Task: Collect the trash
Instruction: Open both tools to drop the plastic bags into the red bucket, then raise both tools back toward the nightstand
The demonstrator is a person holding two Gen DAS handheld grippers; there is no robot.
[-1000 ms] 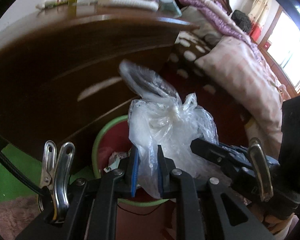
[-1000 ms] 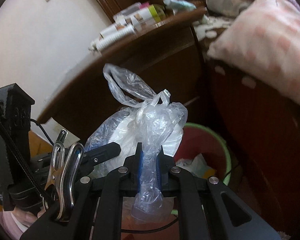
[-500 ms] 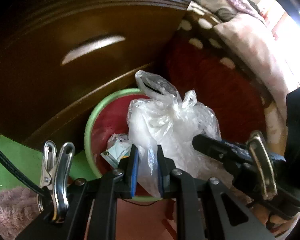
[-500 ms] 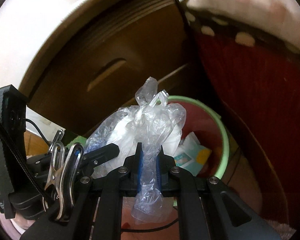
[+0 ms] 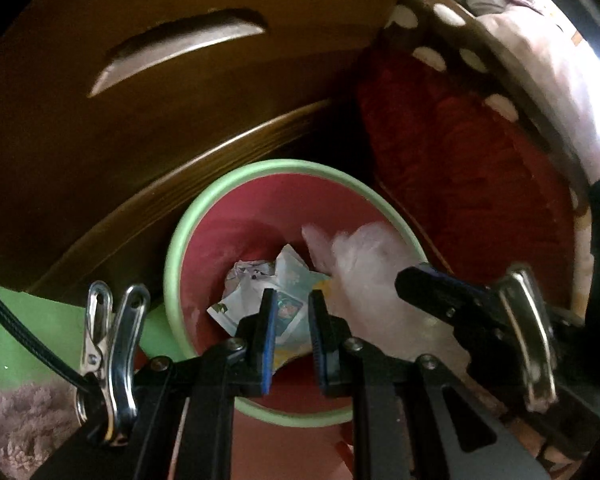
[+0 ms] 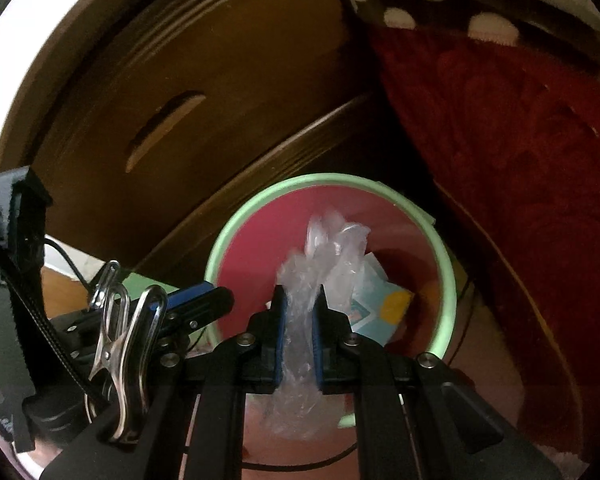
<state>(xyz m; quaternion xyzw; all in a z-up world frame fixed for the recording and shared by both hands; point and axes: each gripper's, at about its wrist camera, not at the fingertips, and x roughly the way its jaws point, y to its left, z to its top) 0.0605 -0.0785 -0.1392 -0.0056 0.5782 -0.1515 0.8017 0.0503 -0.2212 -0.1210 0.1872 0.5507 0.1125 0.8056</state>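
Observation:
A crumpled clear plastic bag (image 6: 324, 264) hangs between the pads of my right gripper (image 6: 299, 336), which is shut on it, over a red trash bin with a green rim (image 6: 446, 264). In the left wrist view the bag (image 5: 364, 264) sits at the bin's right side, beside the right gripper's finger (image 5: 432, 292). My left gripper (image 5: 291, 340) is open and empty, its jaws slightly apart above the bin (image 5: 180, 236). Paper wrappers (image 5: 256, 292) lie inside the bin.
A dark wooden nightstand with a drawer slot (image 5: 180, 52) stands right behind the bin. A bed with a red skirt (image 5: 460, 140) and a dotted cover is at the right. A green mat (image 5: 28, 320) and a fuzzy pink rug (image 5: 16, 420) lie at the left.
Both grippers have tilted down towards the bin. My left gripper has let go of the bag. The bag now hangs from the right gripper alone, lower over the bin.

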